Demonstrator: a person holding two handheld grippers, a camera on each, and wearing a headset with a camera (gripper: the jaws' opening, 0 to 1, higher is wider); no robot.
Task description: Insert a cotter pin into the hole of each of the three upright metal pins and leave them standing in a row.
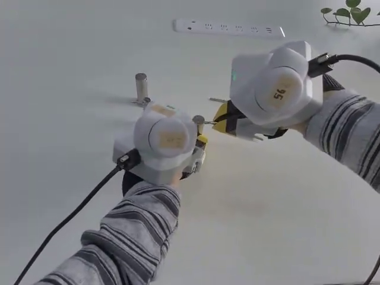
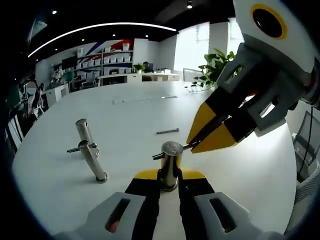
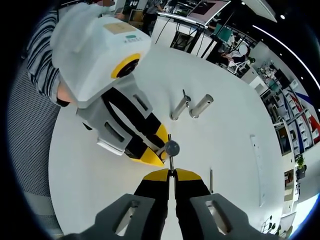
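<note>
Lower centre of your left gripper view: your left gripper [image 2: 170, 177] is clamped on the base of an upright metal pin [image 2: 171, 159]. Just right of it, your right gripper [image 2: 194, 144] pinches a cotter pin [image 2: 158, 156], whose end pokes out of the pin's left side below the head. Mid-left stand two more metal pins [image 2: 92, 159], close together; one carries a cotter pin through its top. Beyond, a loose cotter pin [image 2: 167, 131] lies on the white table [image 2: 240, 180]. Head view, top: a power strip [image 1: 228, 28].
</note>
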